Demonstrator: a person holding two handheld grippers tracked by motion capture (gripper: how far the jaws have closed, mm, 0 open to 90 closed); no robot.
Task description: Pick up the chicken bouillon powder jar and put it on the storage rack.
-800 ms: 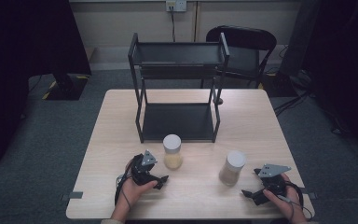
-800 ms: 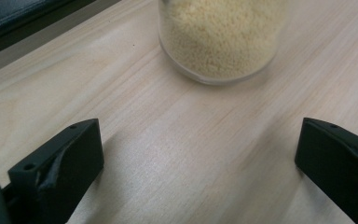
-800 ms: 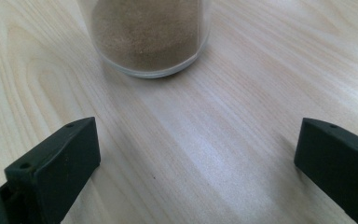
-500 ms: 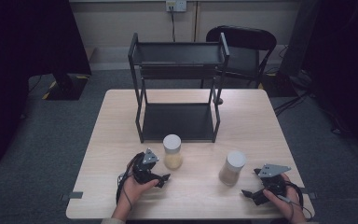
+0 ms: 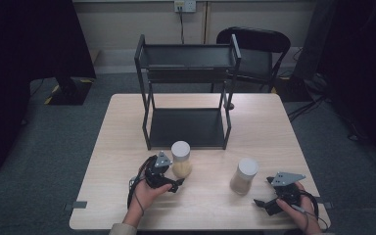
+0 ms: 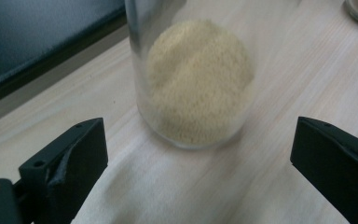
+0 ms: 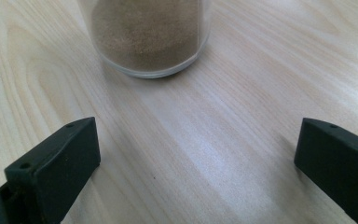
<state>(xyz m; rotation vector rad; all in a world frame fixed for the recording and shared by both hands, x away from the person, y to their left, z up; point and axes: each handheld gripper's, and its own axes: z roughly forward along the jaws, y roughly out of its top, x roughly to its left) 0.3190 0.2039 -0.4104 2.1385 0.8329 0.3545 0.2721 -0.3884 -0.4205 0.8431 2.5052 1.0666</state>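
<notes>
Two open grippers, each facing a jar on the pale wooden table [image 5: 127,127].

Left gripper [image 5: 169,182] – jaws wide – sits just beside the clear glass jar of yellow grain [image 5: 181,159] at lower centre; right gripper [image 5: 267,204], jaws equally wide, stands apart from the white-lidded jar of brown powder [image 5: 244,176] at lower right – black metal shelf rack [image 5: 186,93] behind.

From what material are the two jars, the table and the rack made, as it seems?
Jars: clear glass or plastic, since the grains show through; matte white lids. Table: pale wood or wood-look laminate, visible grain lines. Rack: probably black painted metal, thin straight bars.
</notes>
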